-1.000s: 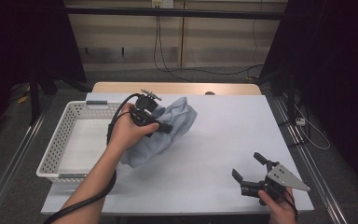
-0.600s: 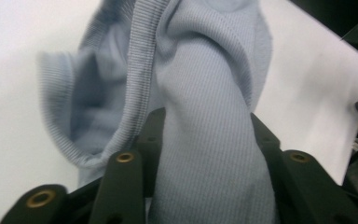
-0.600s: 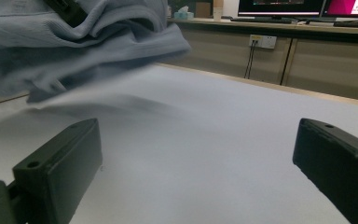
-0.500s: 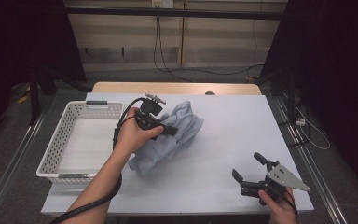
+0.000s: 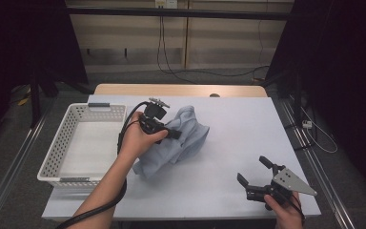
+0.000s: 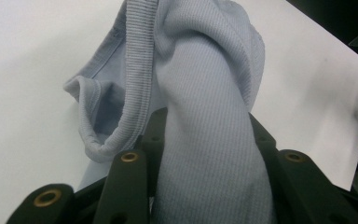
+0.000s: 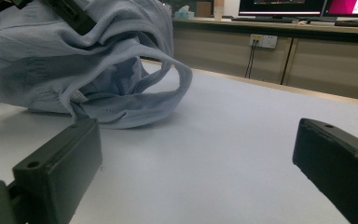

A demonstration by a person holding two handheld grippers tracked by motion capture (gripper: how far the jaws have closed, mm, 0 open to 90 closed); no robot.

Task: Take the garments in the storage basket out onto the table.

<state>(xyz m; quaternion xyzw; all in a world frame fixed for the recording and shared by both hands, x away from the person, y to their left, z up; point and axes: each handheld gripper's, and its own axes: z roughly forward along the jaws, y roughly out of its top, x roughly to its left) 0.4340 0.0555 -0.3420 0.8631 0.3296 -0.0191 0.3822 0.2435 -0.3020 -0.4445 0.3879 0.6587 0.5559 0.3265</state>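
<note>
Jaws of the right gripper [image 5: 256,175] stand wide apart with nothing between them, low at the table's [image 5: 248,124] near right corner. Farther in, the left gripper [image 5: 174,134] has been closing and clamps a fold of the pale blue garment [image 5: 181,143], lifting it off the table. Beyond, to the left, sits a white basket [image 5: 57,157].

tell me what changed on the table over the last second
The left gripper, its jaws just closing on a fold of the blue cloth, has dragged the cloth a little away from the basket, toward the table's middle. The right gripper stayed open near the front edge; the basket did not move.
</note>
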